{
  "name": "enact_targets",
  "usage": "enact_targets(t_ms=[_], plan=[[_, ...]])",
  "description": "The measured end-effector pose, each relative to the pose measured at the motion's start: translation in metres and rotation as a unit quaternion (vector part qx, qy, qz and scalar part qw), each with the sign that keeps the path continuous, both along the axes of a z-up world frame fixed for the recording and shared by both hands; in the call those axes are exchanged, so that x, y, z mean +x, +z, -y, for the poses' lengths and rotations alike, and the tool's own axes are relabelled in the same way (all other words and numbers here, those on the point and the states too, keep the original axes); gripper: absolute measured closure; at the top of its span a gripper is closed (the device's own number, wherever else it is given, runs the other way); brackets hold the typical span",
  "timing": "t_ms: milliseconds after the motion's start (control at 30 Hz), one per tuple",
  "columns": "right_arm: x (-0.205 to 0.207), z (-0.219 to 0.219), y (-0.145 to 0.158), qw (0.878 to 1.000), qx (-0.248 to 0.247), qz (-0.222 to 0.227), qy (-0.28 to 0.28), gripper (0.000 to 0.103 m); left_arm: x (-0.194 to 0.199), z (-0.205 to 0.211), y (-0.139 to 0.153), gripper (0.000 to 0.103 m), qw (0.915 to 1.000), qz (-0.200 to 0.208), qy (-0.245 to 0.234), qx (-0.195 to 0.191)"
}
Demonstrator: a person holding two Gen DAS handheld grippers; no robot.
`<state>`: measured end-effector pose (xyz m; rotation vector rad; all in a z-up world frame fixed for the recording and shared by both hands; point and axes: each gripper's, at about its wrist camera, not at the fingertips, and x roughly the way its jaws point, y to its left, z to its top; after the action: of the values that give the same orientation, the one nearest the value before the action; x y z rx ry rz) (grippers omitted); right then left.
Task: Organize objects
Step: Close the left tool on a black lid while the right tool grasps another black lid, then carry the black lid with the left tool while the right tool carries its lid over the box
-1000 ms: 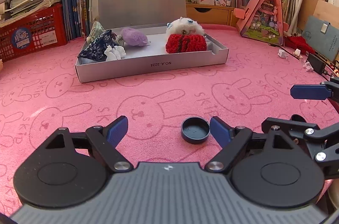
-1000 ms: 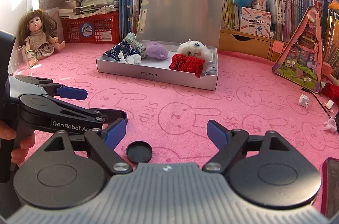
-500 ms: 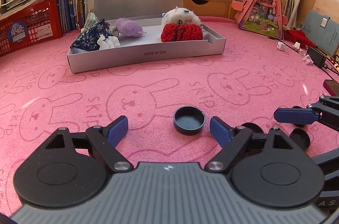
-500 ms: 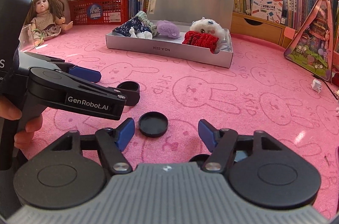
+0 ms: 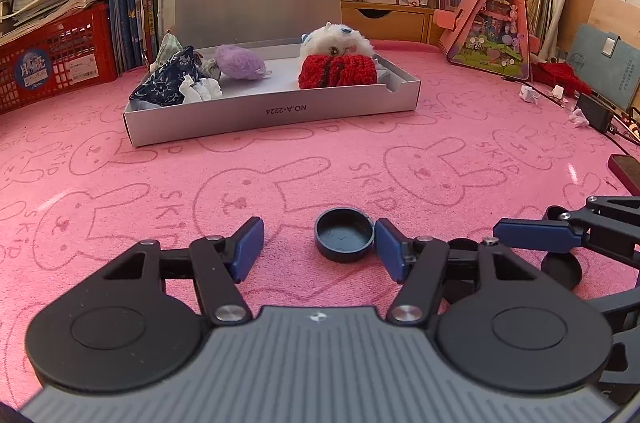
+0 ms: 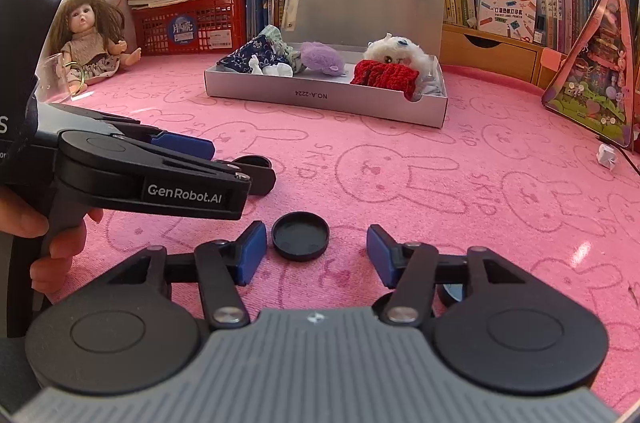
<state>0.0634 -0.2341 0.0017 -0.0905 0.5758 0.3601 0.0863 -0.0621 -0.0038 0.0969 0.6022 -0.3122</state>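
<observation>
A small round black cap (image 5: 344,239) lies open side up on the pink rabbit-print cloth (image 5: 360,159). It sits between the closing jaws of my left gripper (image 5: 319,249). The right pad (image 5: 386,247) touches the cap's rim and the left pad stands apart from it. A flat black lid (image 6: 300,235) lies between the closing jaws of my right gripper (image 6: 316,255), close to the left pad but not pressed. The right gripper's blue finger (image 5: 536,235) shows beside the left one. A grey open box (image 5: 280,115) holding plush and cloth items stands farther back.
More black caps (image 5: 560,269) lie near the right gripper. A doll (image 6: 92,39) and a red basket (image 6: 192,23) stand at the back left, books behind them. A pink toy house (image 5: 492,19) and cables (image 5: 592,111) are at the right. A hand (image 6: 48,235) grips the left tool.
Both pairs of jaws have narrowed around their black pieces. The right gripper has come down and forward over the flat lid. The left gripper has stayed by its cap.
</observation>
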Motion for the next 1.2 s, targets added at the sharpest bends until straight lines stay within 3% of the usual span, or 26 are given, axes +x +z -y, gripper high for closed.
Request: enact_targets(t_ms=[67,200,300,700,1200], plan=[[-0.001,-0.001,0.0,1.0,0.003,0.005,-0.005,0.06,-0.001,0.0,0.0,0.041,1.0,0.001,-0.001,0.001],[-0.001,-0.001,-0.001,1.0,0.008,0.005,-0.009,0.064,-0.001,-0.001,0.001,0.06,1.0,0.002,0.001,-0.004],[-0.001,0.0,0.0,1.0,0.011,0.006,-0.012,0.066,-0.002,-0.001,0.002,0.065,1.0,0.001,0.001,-0.008],[0.002,0.003,0.007,0.999,0.024,0.014,-0.032,0.066,-0.01,-0.008,0.009,0.065,0.9997,0.005,0.015,-0.017],[0.027,-0.001,0.031,0.998,0.036,0.02,-0.047,0.066,0.005,-0.017,0.028,0.065,0.999,0.013,0.042,0.002]])
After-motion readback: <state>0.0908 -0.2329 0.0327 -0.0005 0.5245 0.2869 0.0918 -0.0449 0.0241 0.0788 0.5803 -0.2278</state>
